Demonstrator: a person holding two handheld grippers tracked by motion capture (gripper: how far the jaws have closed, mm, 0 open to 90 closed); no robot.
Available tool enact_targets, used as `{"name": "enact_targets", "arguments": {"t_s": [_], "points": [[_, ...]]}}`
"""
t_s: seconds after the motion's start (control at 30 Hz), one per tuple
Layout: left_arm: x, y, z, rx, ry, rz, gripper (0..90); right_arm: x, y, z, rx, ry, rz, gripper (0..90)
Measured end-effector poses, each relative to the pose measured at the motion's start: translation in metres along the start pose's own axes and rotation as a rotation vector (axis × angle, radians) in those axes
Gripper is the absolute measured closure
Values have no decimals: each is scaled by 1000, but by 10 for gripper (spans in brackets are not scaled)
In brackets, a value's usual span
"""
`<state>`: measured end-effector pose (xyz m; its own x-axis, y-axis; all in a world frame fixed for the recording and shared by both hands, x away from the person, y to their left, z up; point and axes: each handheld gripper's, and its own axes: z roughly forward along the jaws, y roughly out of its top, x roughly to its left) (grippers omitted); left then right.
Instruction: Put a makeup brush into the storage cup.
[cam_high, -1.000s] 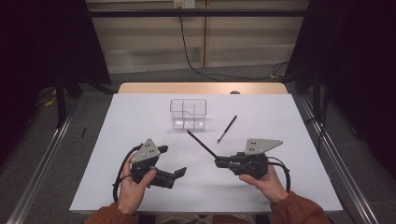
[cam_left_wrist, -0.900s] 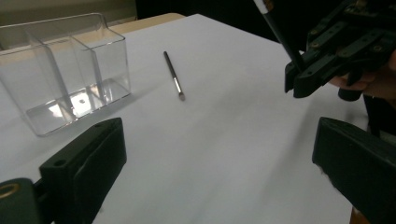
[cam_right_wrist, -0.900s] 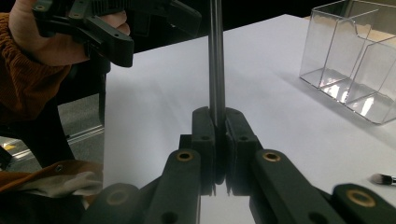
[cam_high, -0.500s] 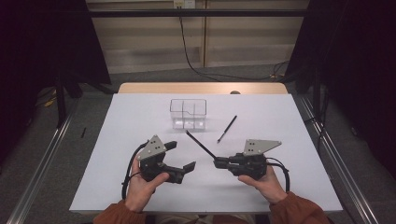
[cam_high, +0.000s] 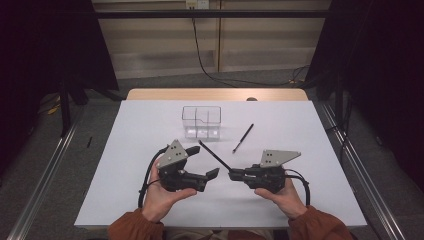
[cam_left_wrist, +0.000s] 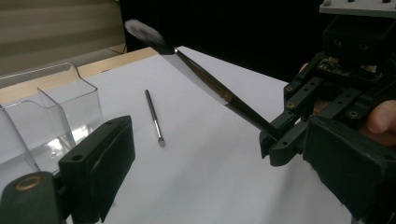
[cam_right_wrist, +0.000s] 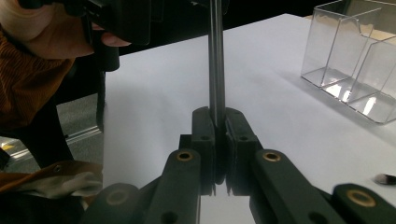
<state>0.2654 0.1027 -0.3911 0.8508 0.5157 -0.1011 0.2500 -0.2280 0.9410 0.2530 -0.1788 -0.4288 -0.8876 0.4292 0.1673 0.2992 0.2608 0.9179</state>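
The right gripper (cam_high: 231, 174) pinched a brush (cam_high: 214, 155) by its handle end, bristles raised towards the box (cam_high: 201, 121). The left gripper (cam_high: 202, 165) stood spread, jaws just narrowing, apparently empty. Farther off, a second brush (cam_high: 243, 138) lay on the table (cam_high: 140, 140).

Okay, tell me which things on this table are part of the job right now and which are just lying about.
Part of the job:
- long brush, pinched by its handle in the shut right claw
- left claw, open, nothing between its jaws
- clear box with compartments, probably where the brush goes

Lying about:
- second brush, flat on the white sheet, touched by nothing
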Motion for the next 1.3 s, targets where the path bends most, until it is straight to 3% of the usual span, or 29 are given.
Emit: {"name": "enact_targets", "arguments": {"t_s": [0.47, 0.57, 0.83, 0.9, 1.3], "points": [[-4, 1, 9, 26, -35, -15, 274, 1, -2, 3, 5, 0, 3, 840], [-4, 3, 10, 14, -49, -32, 318, 1, -2, 3, 6, 3, 1, 840], [-1, 5, 10, -9, -31, -39, 482, 1, -2, 3, 10, 3, 2, 840], [-1, 6, 9, -16, -29, -56, 513, 1, -3, 3, 12, 3, 2, 840], [2, 8, 8, -26, -43, -99, 620, 2, -4, 5, 14, 11, 0, 840]]}}
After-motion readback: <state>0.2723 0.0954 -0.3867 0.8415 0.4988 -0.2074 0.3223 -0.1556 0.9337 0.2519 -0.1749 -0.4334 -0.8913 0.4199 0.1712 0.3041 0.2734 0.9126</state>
